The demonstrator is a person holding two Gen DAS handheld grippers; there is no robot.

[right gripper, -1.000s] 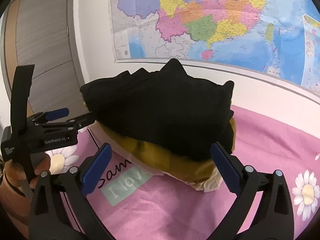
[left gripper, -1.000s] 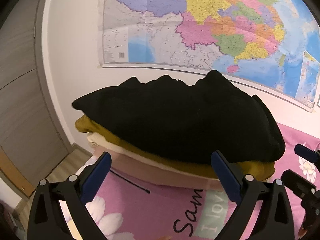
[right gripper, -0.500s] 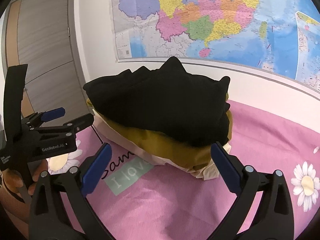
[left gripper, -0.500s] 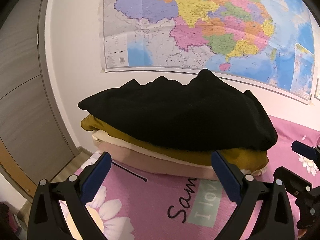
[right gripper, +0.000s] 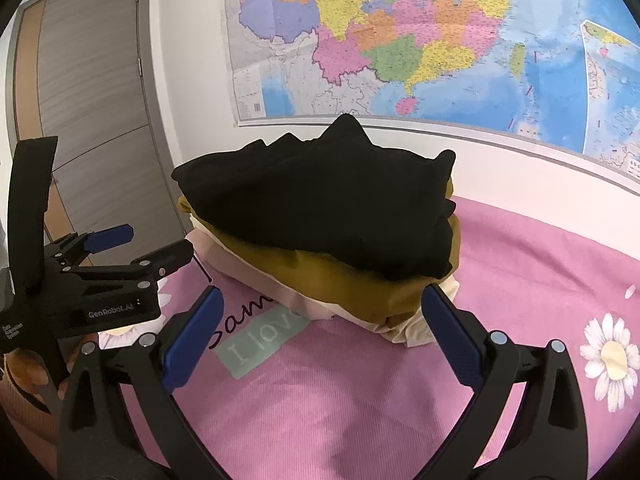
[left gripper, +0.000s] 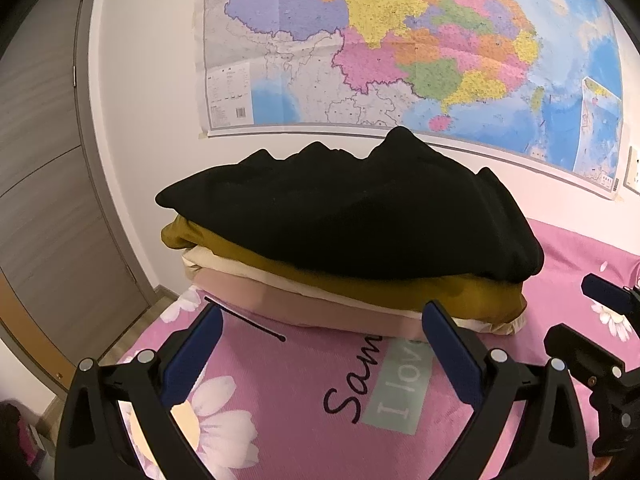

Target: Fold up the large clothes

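Observation:
A stack of folded clothes lies on the pink bedsheet (left gripper: 280, 408) against the wall. A black garment (left gripper: 348, 216) is on top, then a mustard one (left gripper: 440, 292), a cream one (left gripper: 216, 266) and a pale pink one (left gripper: 320, 312). The black garment (right gripper: 320, 208) and mustard layer (right gripper: 332, 280) also show in the right wrist view. My left gripper (left gripper: 320, 344) is open and empty, a short way in front of the stack. My right gripper (right gripper: 320, 328) is open and empty, in front of the stack's right corner. The left gripper (right gripper: 120, 252) also shows at the left of the right wrist view.
A large coloured map (left gripper: 400, 48) hangs on the white wall behind the stack. A grey door (right gripper: 92, 112) stands at the left. The sheet has daisy prints (right gripper: 610, 356) and a lettered patch (left gripper: 400, 392). The bed edge drops to wooden floor (left gripper: 136, 328) at the left.
Both grippers have drawn back from the stack and risen a little; the stack now sits farther away in both views. Both stay open and empty.

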